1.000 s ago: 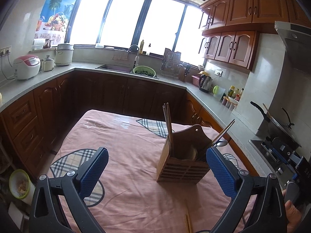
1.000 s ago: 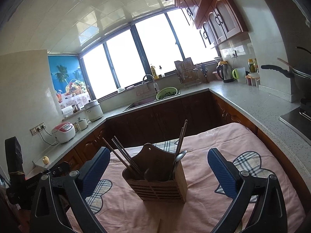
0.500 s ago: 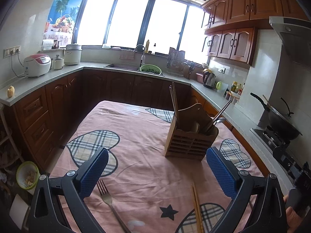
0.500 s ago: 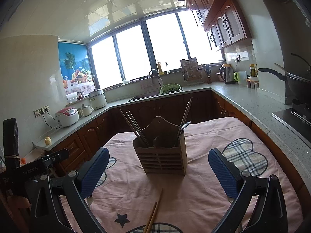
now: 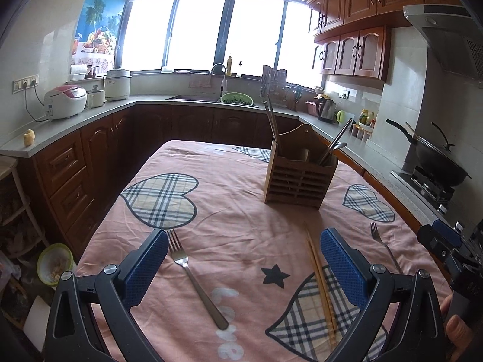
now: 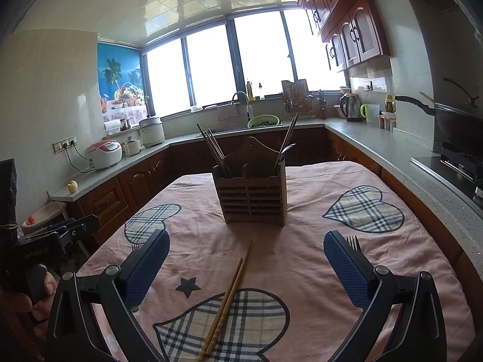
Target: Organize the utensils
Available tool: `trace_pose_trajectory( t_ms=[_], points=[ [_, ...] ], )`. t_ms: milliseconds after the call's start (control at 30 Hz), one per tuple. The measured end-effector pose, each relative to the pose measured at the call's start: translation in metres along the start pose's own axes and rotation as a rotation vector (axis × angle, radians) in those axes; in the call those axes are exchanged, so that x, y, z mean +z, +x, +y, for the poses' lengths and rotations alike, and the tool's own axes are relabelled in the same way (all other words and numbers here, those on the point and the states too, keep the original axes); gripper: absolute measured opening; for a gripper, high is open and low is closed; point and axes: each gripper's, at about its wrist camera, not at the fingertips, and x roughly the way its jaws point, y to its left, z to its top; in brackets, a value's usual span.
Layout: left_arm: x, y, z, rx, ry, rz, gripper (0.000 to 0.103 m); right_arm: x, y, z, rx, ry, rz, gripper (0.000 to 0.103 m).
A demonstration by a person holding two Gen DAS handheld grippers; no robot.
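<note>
A wooden utensil holder (image 5: 299, 178) stands on the pink tablecloth, holding chopsticks and a spoon; it also shows in the right wrist view (image 6: 252, 196). A steel fork (image 5: 196, 277) lies just right of my left gripper's left finger. A pair of wooden chopsticks (image 5: 321, 283) lies by its right finger, also seen in the right wrist view (image 6: 226, 301). A second fork (image 5: 385, 247) lies at the right; its tines show behind the right gripper's finger (image 6: 352, 242). My left gripper (image 5: 244, 253) and right gripper (image 6: 246, 256) are both open and empty, above the table's near end.
The table (image 5: 241, 211) has dark kitchen cabinets on three sides. A counter with rice cookers (image 5: 65, 101) is at the left, a stove with a wok (image 5: 437, 166) at the right. A sink and green colander (image 5: 237, 99) lie beyond.
Both grippers have pulled back and tilted down from the holder. The forks and loose chopsticks on the cloth have come into view. Both stay open.
</note>
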Motion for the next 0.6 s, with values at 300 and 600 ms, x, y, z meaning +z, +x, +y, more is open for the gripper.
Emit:
trace_pose_trajectory(
  t_ms=[300, 600],
  points=[
    [-0.018, -0.02, -0.002, 0.011, 0.013, -0.016, 0.102, -0.023, -0.015, 0.005, 0.004, -0.013, 0.001, 0.103],
    [-0.031, -0.034, -0.006, 0.04, 0.028, -0.03, 0.102, -0.034, -0.035, 0.007, -0.002, -0.011, 0.01, 0.103]
  ],
)
